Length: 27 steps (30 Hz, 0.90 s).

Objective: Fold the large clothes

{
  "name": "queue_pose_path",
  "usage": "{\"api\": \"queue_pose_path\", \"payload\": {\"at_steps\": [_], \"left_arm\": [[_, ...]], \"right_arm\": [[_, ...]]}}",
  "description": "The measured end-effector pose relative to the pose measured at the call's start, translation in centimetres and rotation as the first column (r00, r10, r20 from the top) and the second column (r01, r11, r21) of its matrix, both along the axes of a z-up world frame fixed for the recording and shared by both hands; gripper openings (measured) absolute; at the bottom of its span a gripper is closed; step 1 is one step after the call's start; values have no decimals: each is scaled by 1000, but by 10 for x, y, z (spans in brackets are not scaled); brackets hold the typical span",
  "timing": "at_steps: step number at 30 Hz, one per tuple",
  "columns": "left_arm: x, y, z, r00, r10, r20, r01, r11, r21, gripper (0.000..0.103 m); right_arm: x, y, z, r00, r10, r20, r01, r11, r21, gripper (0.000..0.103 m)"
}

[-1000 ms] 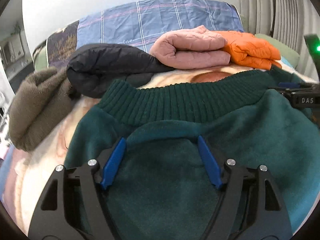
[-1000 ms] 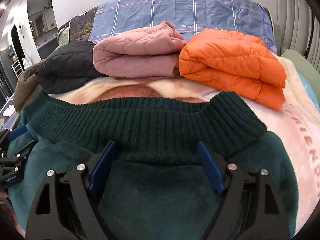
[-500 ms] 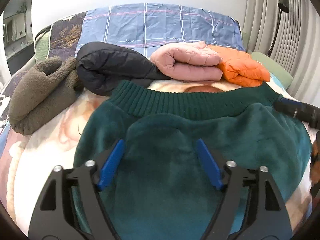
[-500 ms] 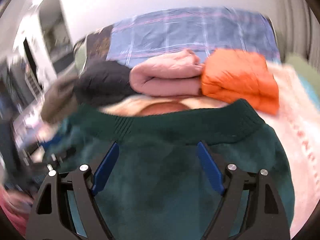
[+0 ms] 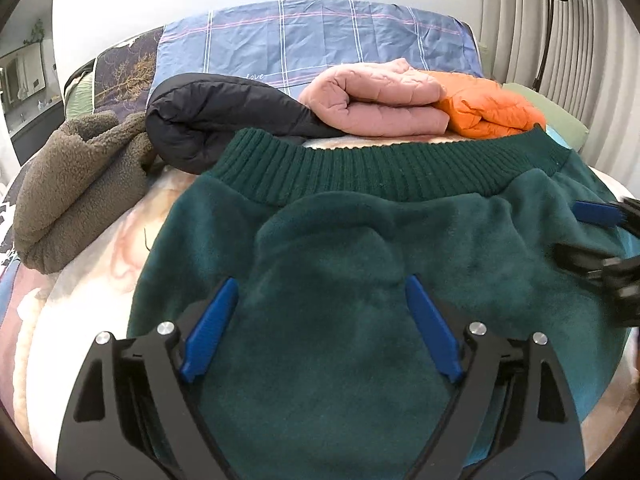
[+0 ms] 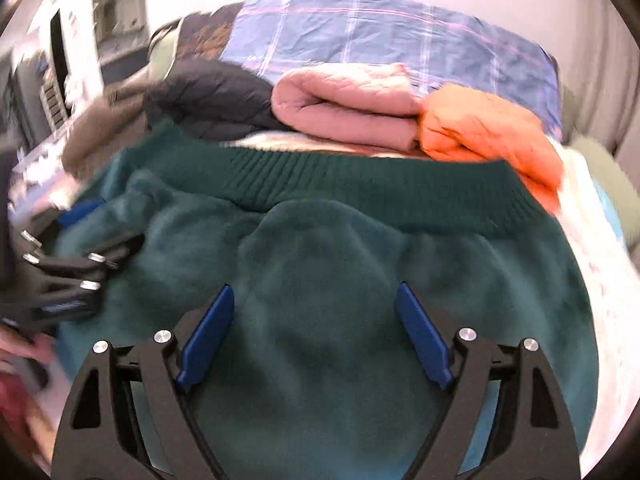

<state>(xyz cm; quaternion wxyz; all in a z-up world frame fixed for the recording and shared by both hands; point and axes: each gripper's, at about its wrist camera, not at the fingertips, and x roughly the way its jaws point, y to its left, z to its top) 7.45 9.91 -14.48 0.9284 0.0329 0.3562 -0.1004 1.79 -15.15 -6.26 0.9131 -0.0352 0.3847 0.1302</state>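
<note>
Since second ago both tongs pull back from ribbed hem [image 5: 384,172]; more green fleece garment [image 5: 340,320] shows. Garment lies folded on bed [image 5: 80,300], hem at 12 o'clock. Left tongs [image 5: 320,320] and right tongs [image 6: 312,328] spread, holding nothing. Fleece looks soft, bulky, limp, not slippery; pinch hem corners at 10 and 2 o'clock.

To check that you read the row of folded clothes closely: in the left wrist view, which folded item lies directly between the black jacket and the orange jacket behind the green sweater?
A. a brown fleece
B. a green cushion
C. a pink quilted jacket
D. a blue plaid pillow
C: the pink quilted jacket sits with the black jacket on its left and the orange jacket on its right, behind the green sweater.
</note>
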Motion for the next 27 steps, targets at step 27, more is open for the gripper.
{"api": "queue_pose_path", "payload": {"at_steps": [27], "left_arm": [[-7,4,1,1000,-14,21,15,999,-31,87]], "right_arm": [[-38,6,28,1000,18,-13,-18,1000,15,67]]}}
